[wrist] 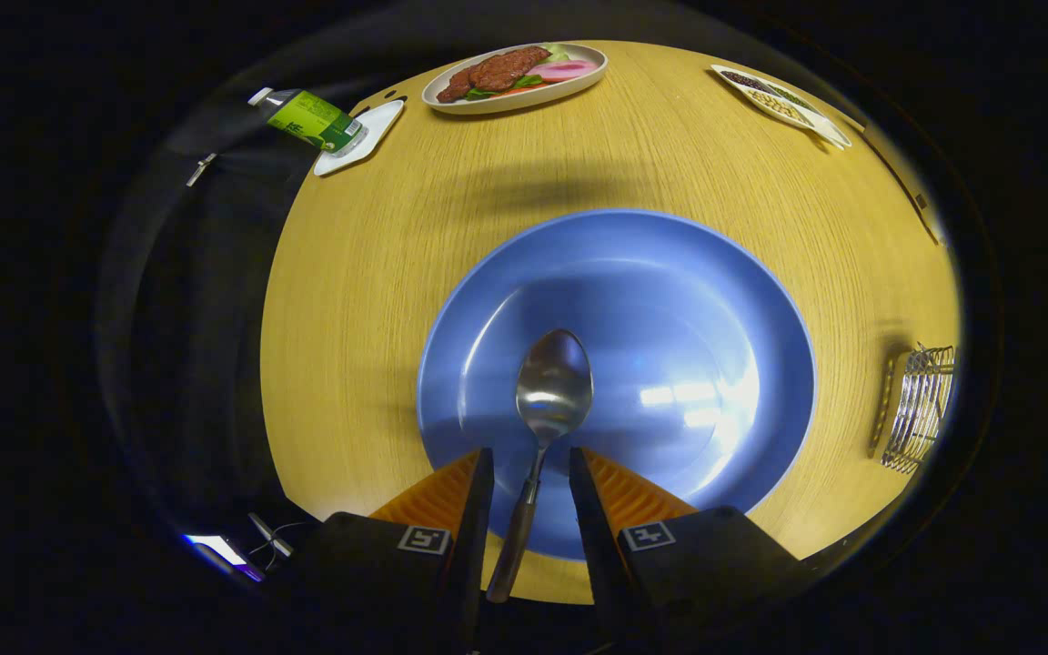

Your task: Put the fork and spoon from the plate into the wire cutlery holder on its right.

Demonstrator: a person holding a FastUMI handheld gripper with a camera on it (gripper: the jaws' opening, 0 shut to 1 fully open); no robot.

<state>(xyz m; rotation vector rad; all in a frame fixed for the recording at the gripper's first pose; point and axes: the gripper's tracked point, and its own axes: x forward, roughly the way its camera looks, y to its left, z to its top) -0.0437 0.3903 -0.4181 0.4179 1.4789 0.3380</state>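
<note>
Now gripper (530, 464) over blue plate (724, 300) — fingers parted, straddling spoon (549, 400) handle, not pressing it. Spoon bowl just ahead on plate. Wire cutlery holder (920, 405) well apart, right.

Spoon (549, 400) on blue plate (724, 300), handle between parted hand-held gripper (530, 466) fingers

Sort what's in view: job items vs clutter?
Job: spoon on blue plate, handle between the open gripper fingers, untouched; wire cutlery holder to the right.
Clutter: food platter, green bottle on white coaster, snack dish.
</note>
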